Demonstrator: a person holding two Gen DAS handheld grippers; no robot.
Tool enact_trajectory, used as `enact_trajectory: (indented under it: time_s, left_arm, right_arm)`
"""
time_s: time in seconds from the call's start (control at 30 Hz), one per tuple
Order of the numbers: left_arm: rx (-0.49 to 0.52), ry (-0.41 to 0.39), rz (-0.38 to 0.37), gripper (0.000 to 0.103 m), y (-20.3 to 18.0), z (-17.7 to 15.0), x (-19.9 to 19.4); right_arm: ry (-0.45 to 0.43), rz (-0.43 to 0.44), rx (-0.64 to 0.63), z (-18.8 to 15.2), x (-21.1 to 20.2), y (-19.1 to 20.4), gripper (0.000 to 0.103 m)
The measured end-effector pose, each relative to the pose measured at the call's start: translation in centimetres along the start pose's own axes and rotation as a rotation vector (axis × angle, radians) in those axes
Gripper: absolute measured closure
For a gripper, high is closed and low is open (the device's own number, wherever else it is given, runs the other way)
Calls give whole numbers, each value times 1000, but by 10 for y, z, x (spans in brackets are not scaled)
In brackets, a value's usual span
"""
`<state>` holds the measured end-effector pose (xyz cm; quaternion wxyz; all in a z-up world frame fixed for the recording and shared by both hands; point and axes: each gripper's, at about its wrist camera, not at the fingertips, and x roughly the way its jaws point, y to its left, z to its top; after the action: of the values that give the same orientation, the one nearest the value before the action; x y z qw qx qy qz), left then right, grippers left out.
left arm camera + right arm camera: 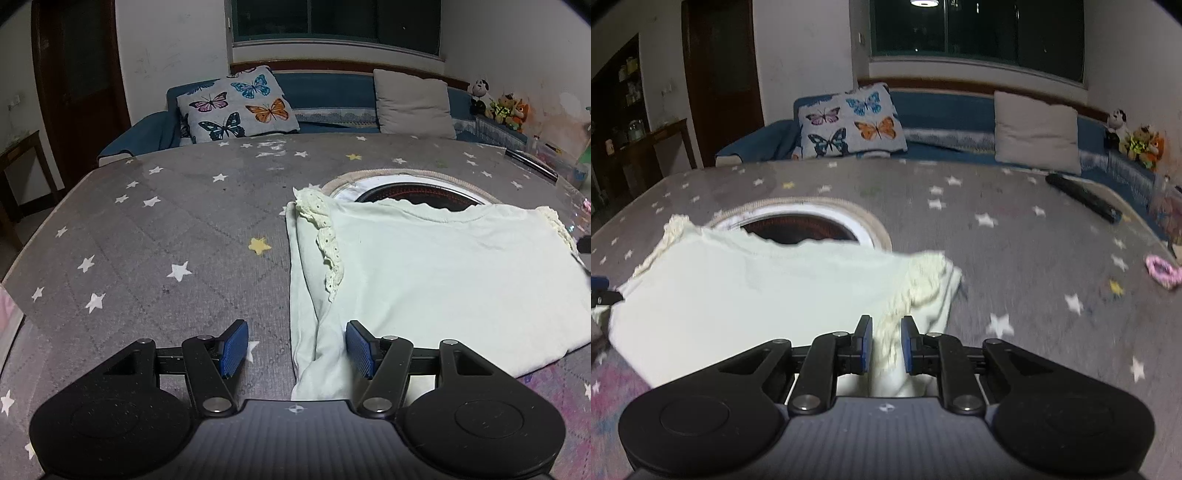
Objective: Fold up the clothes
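Note:
A pale mint top with lace-trimmed sleeves (436, 273) lies flat on the grey star-patterned table cover (166, 229). Its left edge is folded inward. My left gripper (297, 347) is open, its fingers astride the garment's lower left edge, with cloth lying between them. In the right wrist view the same top (746, 295) lies to the left. My right gripper (886, 343) has its fingers close together around the garment's lower right lace edge, gripping the cloth.
A round opening with a white rim (812, 225) sits in the table behind the top. A black remote (1082, 197) and a pink hair tie (1163, 273) lie at the right. A blue sofa with a butterfly cushion (236, 105) stands behind the table.

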<state>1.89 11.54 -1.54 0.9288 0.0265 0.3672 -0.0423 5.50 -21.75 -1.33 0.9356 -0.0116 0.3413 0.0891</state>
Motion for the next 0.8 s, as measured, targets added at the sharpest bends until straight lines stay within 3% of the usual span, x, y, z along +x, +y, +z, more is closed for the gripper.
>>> enact_trajectory:
  time_s: [0.33,0.53,0.8]
  left_arm:
    - [-54,6,-15,33,4,-6,-14]
    - [-84,15,-22,33,9,-10,-15]
    - [-166,63,-89,36,14,-19,-17]
  right_arm:
    - [48,-15,-4,15,48,0,85]
    - [39,1,10,21,45,0,83]
    - [65,-2,-15,25,48,8,81]
